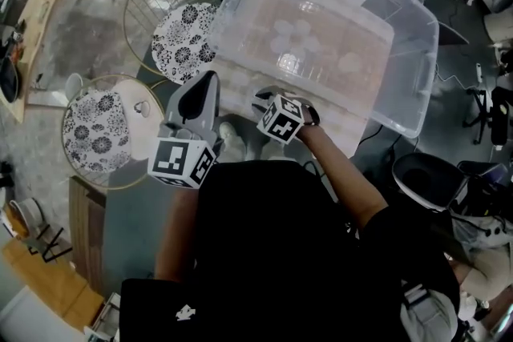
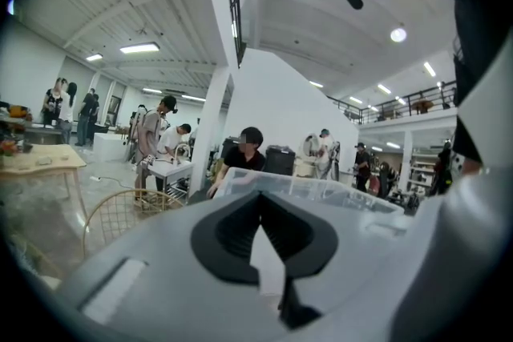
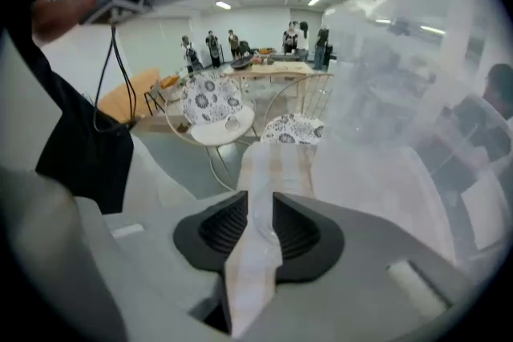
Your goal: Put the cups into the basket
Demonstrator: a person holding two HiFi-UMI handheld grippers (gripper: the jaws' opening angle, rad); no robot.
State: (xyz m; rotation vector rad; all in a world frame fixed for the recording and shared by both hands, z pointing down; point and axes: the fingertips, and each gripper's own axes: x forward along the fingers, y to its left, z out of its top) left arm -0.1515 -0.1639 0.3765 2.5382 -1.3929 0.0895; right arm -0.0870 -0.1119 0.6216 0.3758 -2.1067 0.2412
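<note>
Both the left tool (image 1: 210,78) and right tool (image 1: 261,98) sit at the near wall of the clear basket (image 1: 409,76) in the head view, pale cups (image 1: 290,36) blurred inside. Left gripper view: jaws together at the tips. Right gripper view: jaws apart, clamping nothing.

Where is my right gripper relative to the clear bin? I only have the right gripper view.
Observer: In the head view, the right gripper is at the near side of the clear bin.
Operator: And the left one?
Observer: The left gripper is just left of it, by the bin's near left corner, pointing toward the bin.
Operator: Anything inside the bin?
Observer: Pale round shapes show on its floor, too faint to call cups.
</note>
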